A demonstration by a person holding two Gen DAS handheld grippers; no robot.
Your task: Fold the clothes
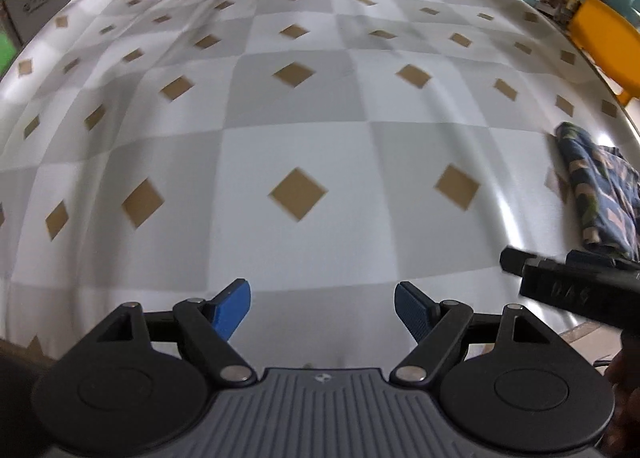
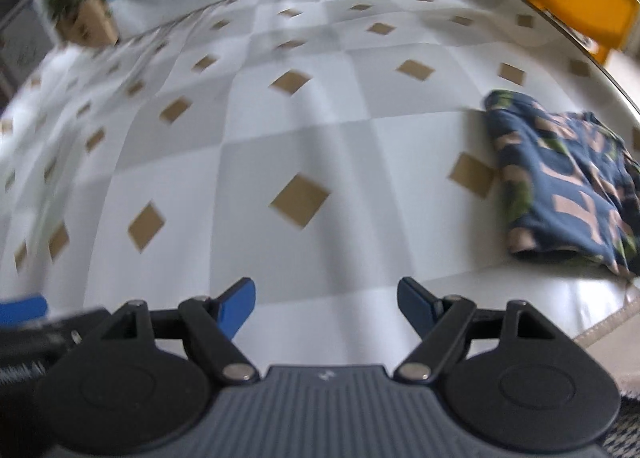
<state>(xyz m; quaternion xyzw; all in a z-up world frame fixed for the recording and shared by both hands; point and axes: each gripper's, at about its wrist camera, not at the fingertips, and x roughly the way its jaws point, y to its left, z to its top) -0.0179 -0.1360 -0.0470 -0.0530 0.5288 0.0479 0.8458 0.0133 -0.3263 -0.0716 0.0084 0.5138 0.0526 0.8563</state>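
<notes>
Checkered table (image 1: 304,130) bare below me; folded navy garment (image 2: 568,182) at frame right; both my jaws released, nothing between them.

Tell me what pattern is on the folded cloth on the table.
The folded cloth is dark blue with pink shapes and green patches, clearest in the right wrist view.

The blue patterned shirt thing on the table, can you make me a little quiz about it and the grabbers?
1. True or false: the folded blue patterned garment lies on the checkered tablecloth.
2. In the right wrist view, on which side of the right gripper is the garment: left or right?
3. What is between the blue fingers of the left gripper?
A) a sock B) nothing C) the garment

Key: 1 true; 2 right; 3 B. Both grippers are open and empty.
</notes>
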